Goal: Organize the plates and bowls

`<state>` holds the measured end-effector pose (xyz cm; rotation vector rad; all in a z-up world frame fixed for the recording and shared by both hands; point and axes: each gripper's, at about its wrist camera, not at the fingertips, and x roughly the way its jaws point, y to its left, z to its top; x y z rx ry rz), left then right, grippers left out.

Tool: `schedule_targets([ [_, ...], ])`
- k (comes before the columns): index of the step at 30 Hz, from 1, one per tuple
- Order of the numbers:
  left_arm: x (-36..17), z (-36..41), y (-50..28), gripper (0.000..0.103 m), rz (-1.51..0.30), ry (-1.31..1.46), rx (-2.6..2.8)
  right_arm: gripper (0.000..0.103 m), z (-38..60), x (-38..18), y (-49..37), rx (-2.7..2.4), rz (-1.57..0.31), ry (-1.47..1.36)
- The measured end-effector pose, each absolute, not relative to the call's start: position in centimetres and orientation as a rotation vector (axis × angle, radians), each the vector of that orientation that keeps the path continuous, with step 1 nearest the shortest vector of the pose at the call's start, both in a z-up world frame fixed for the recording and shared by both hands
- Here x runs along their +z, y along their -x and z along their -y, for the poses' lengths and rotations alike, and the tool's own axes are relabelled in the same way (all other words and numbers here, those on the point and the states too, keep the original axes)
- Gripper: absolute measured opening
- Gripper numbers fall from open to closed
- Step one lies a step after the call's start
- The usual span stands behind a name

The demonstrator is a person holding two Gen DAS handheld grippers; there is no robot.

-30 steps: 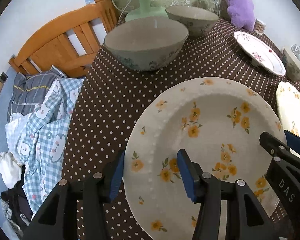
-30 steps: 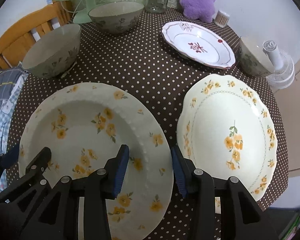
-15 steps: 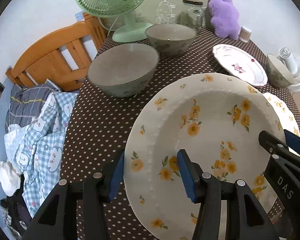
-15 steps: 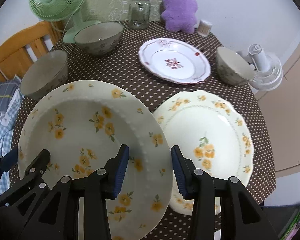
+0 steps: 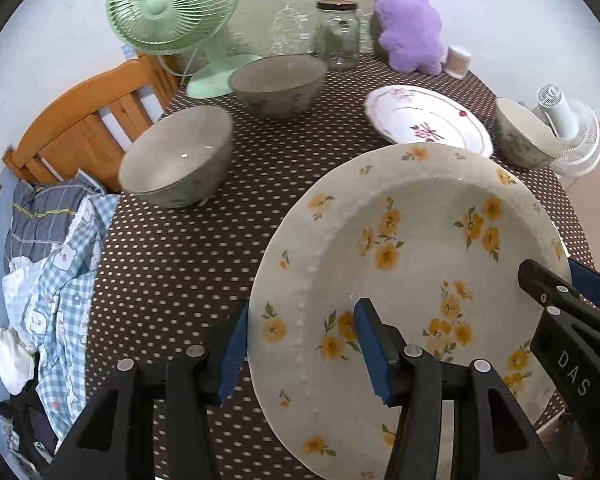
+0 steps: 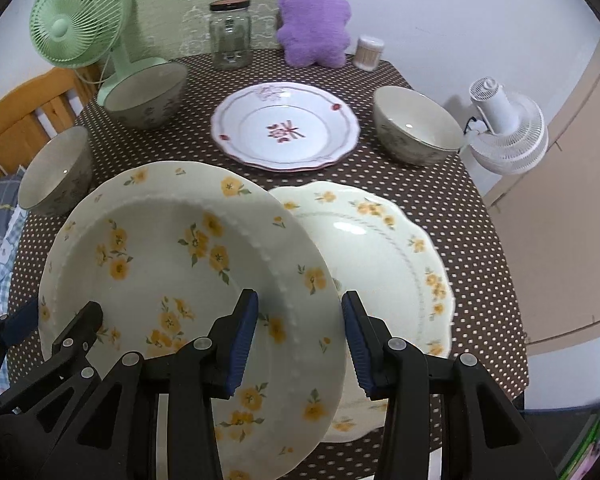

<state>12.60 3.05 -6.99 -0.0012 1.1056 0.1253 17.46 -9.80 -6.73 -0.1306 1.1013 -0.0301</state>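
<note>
I'm gripping the beaded yellow-flower plate (image 5: 412,280) from both sides: my left gripper (image 5: 300,344) is clamping its left rim, my right gripper (image 6: 298,338) its right rim. It's hanging tilted above the table (image 6: 188,148), overlapping the scalloped plate (image 6: 384,256).

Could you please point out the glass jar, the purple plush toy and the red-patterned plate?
glass jar (image 6: 230,36), right wrist view, on its clear body.
purple plush toy (image 6: 314,20), right wrist view, on its torso.
red-patterned plate (image 6: 285,130), right wrist view, on its centre motif.
</note>
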Motion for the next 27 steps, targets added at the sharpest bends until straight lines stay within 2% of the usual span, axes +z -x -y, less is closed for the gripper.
schedule_targets([
  [27,-9.8,7.9,-16.2,0.053,-1.182,-0.04,0.072,0.047,21.1,-8.2,-20.2,-0.097,-1.161,0.093],
])
